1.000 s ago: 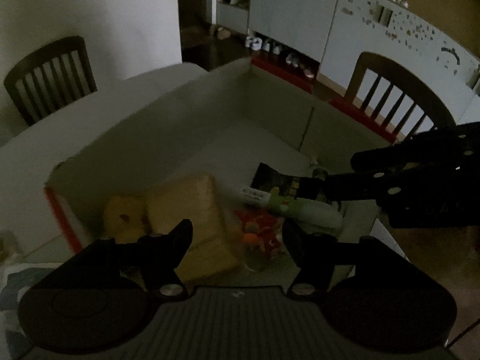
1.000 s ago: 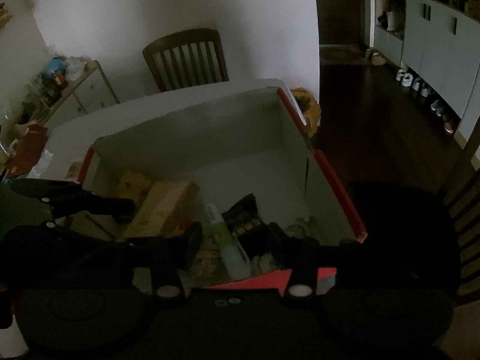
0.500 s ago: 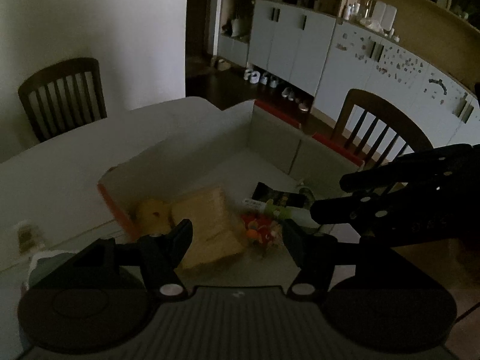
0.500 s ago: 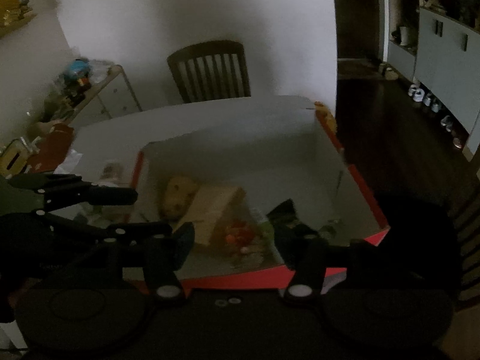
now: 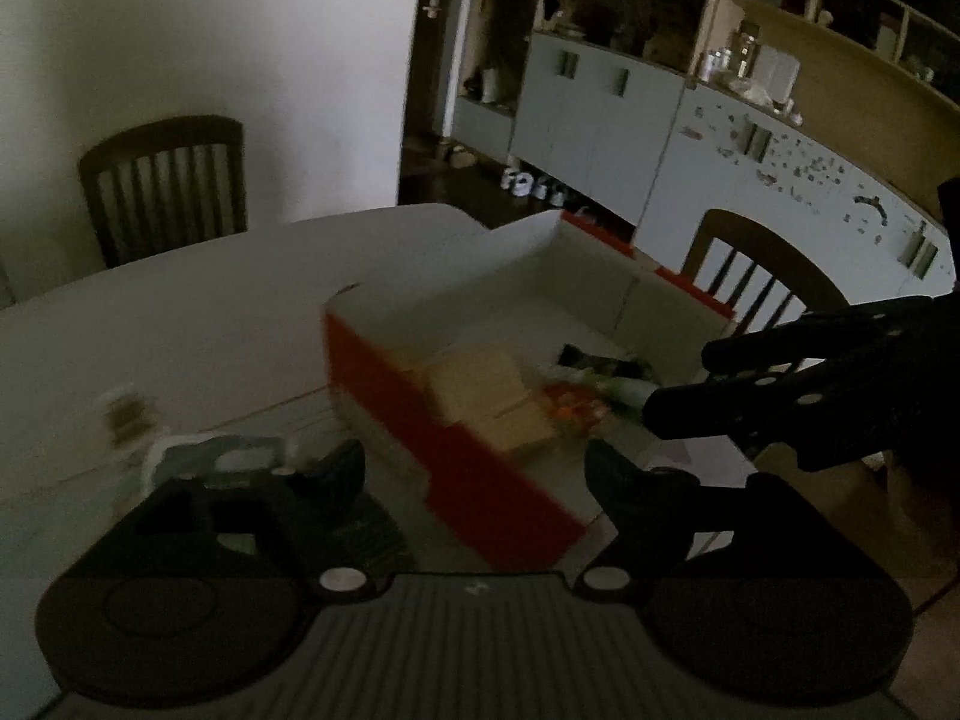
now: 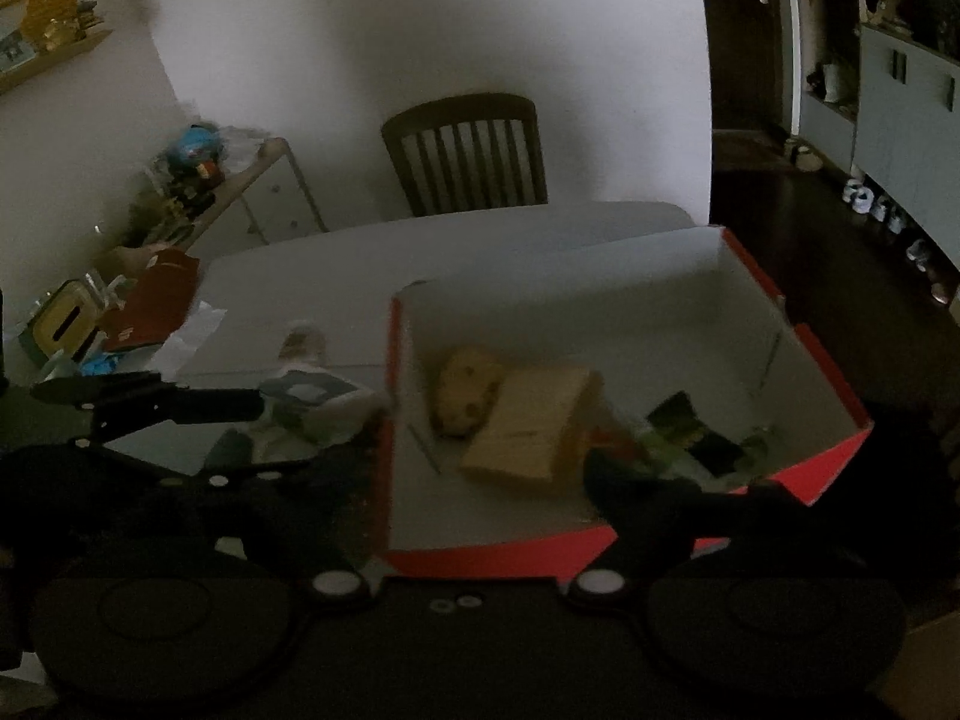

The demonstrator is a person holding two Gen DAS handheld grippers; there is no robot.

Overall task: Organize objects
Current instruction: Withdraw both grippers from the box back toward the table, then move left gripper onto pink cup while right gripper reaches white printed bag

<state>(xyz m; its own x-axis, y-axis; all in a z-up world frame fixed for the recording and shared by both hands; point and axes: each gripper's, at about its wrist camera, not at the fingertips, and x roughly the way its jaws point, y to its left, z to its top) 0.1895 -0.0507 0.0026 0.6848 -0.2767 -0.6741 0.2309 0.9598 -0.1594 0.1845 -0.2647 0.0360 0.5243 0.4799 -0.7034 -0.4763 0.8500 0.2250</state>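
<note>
A red-and-white open box (image 5: pixel 480 474) (image 6: pixel 510 552) stands on the white table (image 5: pixel 180 324). Inside lie a tan block (image 5: pixel 486 390) (image 6: pixel 534 426), a yellow spotted soft thing (image 6: pixel 465 390), a small red-orange toy (image 5: pixel 570 408), a green-white tube (image 5: pixel 618 387) and a dark packet (image 5: pixel 594 360) (image 6: pixel 690 426). My left gripper (image 5: pixel 474 468) (image 6: pixel 258 432) hovers open and empty over the box's near-left corner. My right gripper (image 6: pixel 480 468) (image 5: pixel 684 381) is open and empty above the box's near wall.
A white-and-blue pouch (image 5: pixel 240 456) (image 6: pixel 312 396) and a small pale item (image 5: pixel 126 414) lie on the table left of the box. Clutter (image 6: pixel 120 324) fills the table's far left. Wooden chairs (image 5: pixel 168 180) (image 5: pixel 762 276) stand around it.
Both grippers have drawn back and up from inside the box, still open. The left view has swung left, so the box's outer red wall and the pouch now show.
</note>
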